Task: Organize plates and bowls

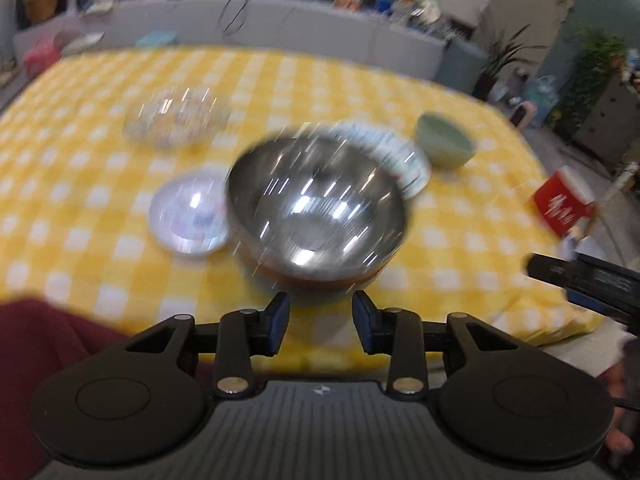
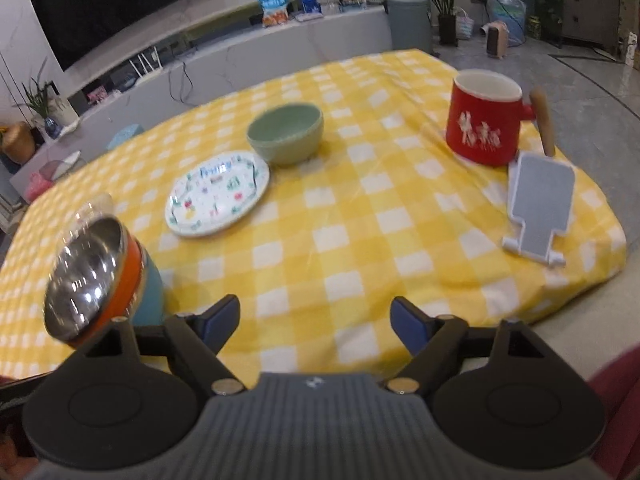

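A steel bowl (image 1: pixel 316 208) with an orange band and teal base is tilted just ahead of my left gripper (image 1: pixel 321 322), whose jaws stand apart and do not touch it. It also shows at the left of the right wrist view (image 2: pixel 90 268), tipped on its side. A patterned plate (image 2: pixel 218 194) and a green bowl (image 2: pixel 286 134) sit mid-table. A small plate (image 1: pixel 188 216) and a clear glass dish (image 1: pixel 176 118) lie left of the steel bowl. My right gripper (image 2: pixel 316 328) is open and empty over the tablecloth.
A red mug-shaped pot (image 2: pixel 486 118) with a wooden handle and a grey phone stand (image 2: pixel 540 208) sit at the right end of the yellow checked table (image 2: pixel 360 240). The table's front edge lies close to both grippers.
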Demonstrator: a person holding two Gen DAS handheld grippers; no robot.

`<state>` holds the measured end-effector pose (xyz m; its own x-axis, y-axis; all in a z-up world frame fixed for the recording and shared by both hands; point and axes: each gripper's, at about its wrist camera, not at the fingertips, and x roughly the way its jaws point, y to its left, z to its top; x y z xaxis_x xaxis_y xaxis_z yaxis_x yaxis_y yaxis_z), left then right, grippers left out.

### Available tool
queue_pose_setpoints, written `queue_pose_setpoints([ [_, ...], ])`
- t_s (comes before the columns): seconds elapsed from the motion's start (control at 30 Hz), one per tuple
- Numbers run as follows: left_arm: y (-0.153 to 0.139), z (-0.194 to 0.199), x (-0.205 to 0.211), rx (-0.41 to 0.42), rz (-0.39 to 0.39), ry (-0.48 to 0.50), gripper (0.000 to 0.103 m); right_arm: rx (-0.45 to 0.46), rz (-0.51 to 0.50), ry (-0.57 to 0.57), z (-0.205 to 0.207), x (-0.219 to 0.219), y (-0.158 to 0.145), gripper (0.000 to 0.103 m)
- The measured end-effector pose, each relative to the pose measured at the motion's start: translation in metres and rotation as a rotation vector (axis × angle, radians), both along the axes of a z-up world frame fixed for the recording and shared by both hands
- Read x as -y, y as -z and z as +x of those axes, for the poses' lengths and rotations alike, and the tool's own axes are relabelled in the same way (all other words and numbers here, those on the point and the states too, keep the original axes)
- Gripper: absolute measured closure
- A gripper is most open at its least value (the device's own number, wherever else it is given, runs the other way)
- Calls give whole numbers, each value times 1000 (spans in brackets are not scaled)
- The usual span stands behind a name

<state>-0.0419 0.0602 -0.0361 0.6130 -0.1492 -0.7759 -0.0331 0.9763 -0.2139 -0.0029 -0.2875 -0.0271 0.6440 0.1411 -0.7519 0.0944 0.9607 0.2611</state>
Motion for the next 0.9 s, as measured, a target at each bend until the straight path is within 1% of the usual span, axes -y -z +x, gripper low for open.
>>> queue_pose_setpoints([
  [0.03,-14,2,3,33,-4,12,61,12,7,7,8,4,-5,19],
  [0.07,-29,7,6,68,0,23,54,22,15,13,18,9,-10,19],
  [0.1,-43,16,11,101,12,38,40,34,24,18,29,13,-16,19],
  [0.13,-54,28,16,137,29,57,32,48,32,20,41,19,-22,19],
  [0.17,-62,43,22,165,47,75,22,59,39,22,55,23,-27,19],
  [0.23,-71,81,35,164,84,105,21,69,47,30,84,32,-35,19],
  [0.3,-71,124,46,126,99,119,21,73,54,39,115,41,-38,19],
  [0.37,-63,166,57,107,111,134,24,53,45,40,148,47,-34,20],
  [0.4,-56,184,62,100,116,150,27,41,46,40,164,50,-31,22],
  [0.47,-38,220,75,59,114,185,32,5,58,46,193,54,-19,27],
  [0.53,-16,249,84,1,74,214,37,-32,83,42,219,56,-5,38],
  [0.57,-6,262,88,-29,45,228,42,-52,96,39,229,56,4,40],
  [0.6,5,271,90,-55,21,240,45,-74,108,34,240,56,12,45],
  [0.63,13,280,94,-78,7,254,46,-92,119,29,248,55,20,50],
  [0.7,28,294,104,-106,13,272,49,-118,132,15,261,53,32,54],
  [0.73,35,301,109,-121,28,272,51,-129,135,9,265,51,38,56],
  [0.8,47,310,114,-152,44,269,61,-147,147,1,271,49,48,57],
  [0.87,53,315,121,-185,36,280,70,-157,159,-6,274,47,55,62],
  [0.9,56,317,124,-194,43,275,71,-163,163,-10,275,46,58,68],
])
